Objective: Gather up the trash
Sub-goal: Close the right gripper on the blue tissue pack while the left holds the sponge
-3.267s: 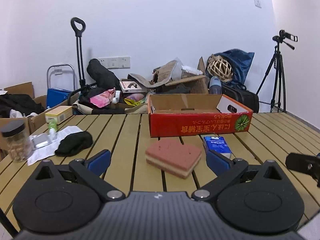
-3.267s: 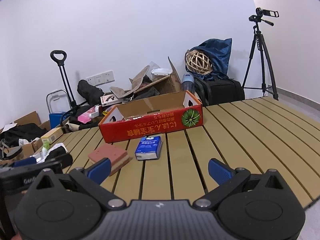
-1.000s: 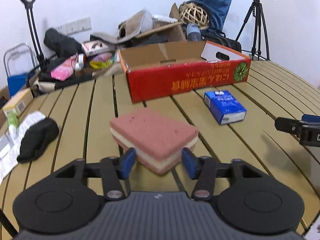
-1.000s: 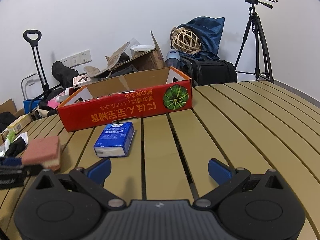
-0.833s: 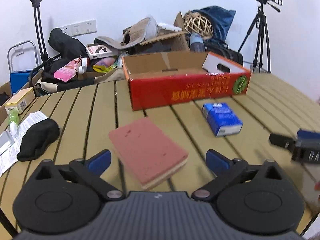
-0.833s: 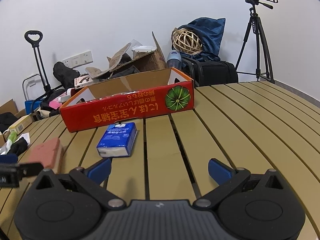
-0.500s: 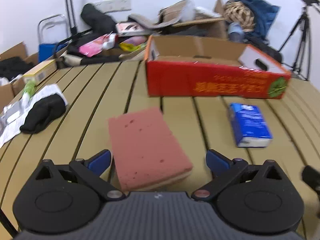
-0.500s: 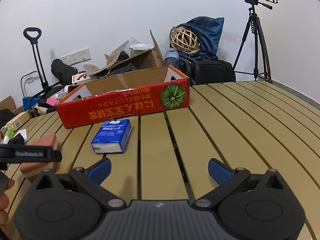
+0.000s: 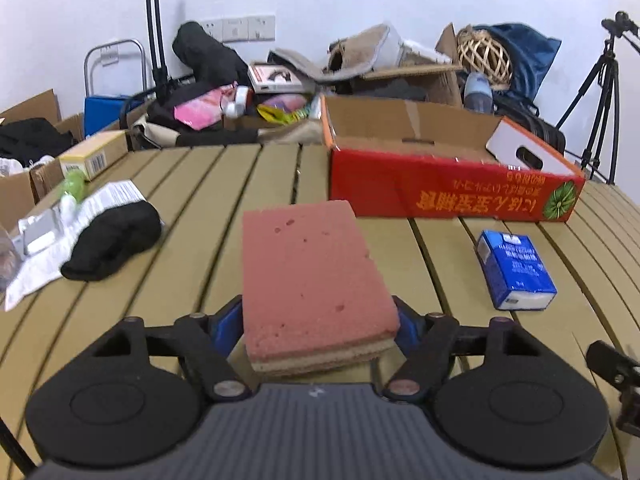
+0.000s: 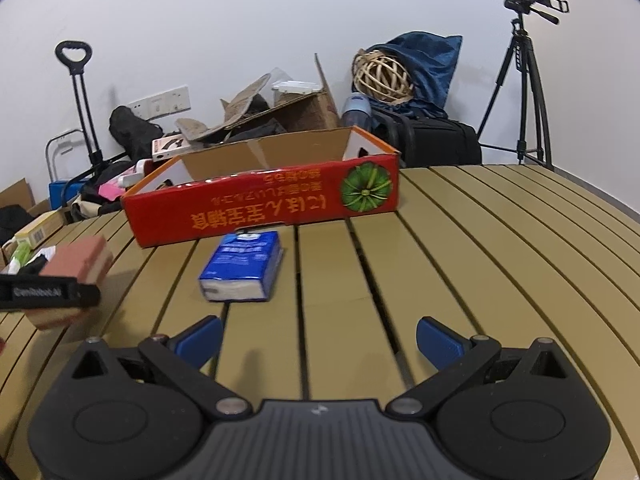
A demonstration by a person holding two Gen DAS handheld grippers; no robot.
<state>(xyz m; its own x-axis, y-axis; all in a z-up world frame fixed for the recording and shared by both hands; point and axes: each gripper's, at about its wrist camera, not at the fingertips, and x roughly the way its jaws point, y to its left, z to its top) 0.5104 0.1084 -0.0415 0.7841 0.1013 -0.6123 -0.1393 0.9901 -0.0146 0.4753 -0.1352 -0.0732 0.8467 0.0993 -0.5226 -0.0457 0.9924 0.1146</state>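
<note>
Left gripper [image 9: 320, 326] jaws, just closing, clamp the pink sponge [image 9: 312, 276] above the slatted table [image 9: 200, 208]; right gripper [image 10: 319, 340] wide open, empty, near the blue tissue pack [image 10: 244, 266].

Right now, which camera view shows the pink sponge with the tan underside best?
The left wrist view: the pink rectangular sponge fills the centre, top face and layered edge clear, blue pads of the left tongs against its sides. The right wrist view shows only part of it at the left edge, behind the left tongs' black arm.
</note>
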